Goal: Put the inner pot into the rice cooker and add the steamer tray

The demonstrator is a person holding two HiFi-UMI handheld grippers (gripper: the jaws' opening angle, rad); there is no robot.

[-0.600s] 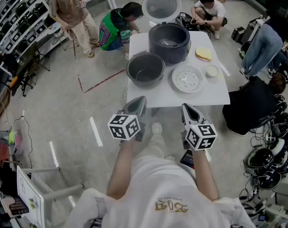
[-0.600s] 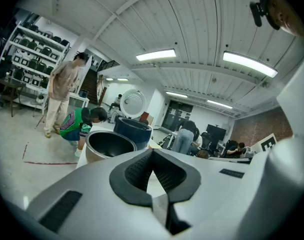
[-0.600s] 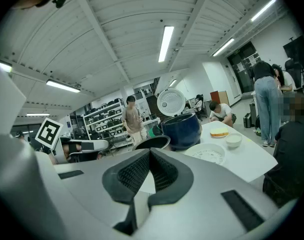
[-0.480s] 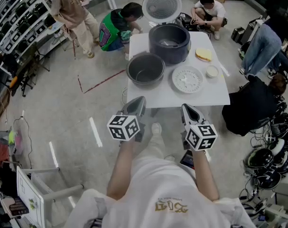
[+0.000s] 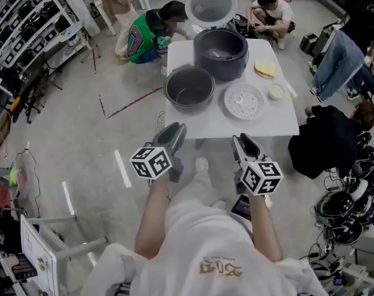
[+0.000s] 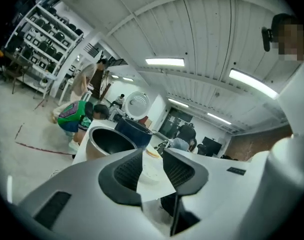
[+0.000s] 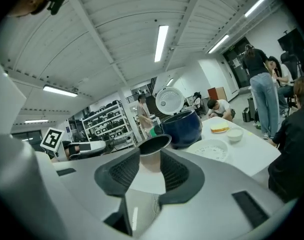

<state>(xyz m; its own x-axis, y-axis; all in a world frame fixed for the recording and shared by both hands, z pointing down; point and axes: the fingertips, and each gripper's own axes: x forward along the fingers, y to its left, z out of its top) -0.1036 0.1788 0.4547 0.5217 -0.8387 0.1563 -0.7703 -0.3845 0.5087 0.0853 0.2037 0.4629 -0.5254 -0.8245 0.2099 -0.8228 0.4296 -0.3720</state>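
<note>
Both grippers hang just short of the table's near edge, nothing grabbed; left gripper (image 5: 176, 131) has its jaws a bit apart with only air between them; right gripper (image 5: 242, 142) same deal, spread and empty; the inner pot (image 5: 188, 89) sits on the white table (image 5: 267, 125) at the near left, just beside the rice cooker (image 5: 220, 54), which stands further back with its lid (image 5: 210, 5) up; the steamer tray (image 5: 243, 102) lies flat right of the pot, near the cooker.
</note>
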